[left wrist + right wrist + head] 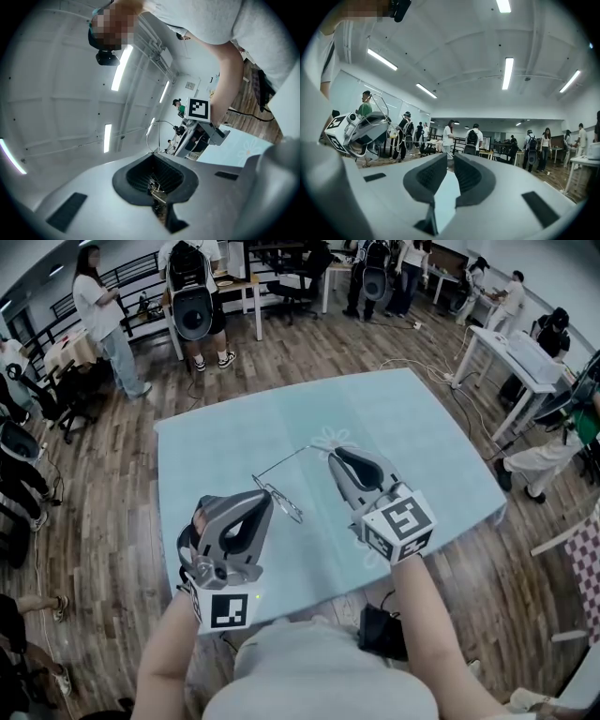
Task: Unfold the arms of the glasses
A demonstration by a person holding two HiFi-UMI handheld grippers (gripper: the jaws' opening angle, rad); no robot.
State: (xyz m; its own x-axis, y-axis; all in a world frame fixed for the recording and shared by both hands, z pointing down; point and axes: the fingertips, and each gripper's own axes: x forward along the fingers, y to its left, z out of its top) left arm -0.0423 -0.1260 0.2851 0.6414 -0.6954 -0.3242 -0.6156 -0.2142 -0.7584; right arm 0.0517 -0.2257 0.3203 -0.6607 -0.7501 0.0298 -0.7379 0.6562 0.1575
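Thin wire-framed glasses hang over the light blue table. My left gripper is shut on the frame near a hinge; in the left gripper view metal sits pinched between the pads and a lens rim curves above them. One arm stretches away towards my right gripper. In the right gripper view a narrow gap separates the jaws, and the arm's pale tip lies at the mouth of that gap. The left gripper with the wire frame shows at that view's left.
A flower print marks the tablecloth by the right gripper. A dark bag lies on the wooden floor under the table's near edge. White desks stand at the right, with several people and chairs around the room.
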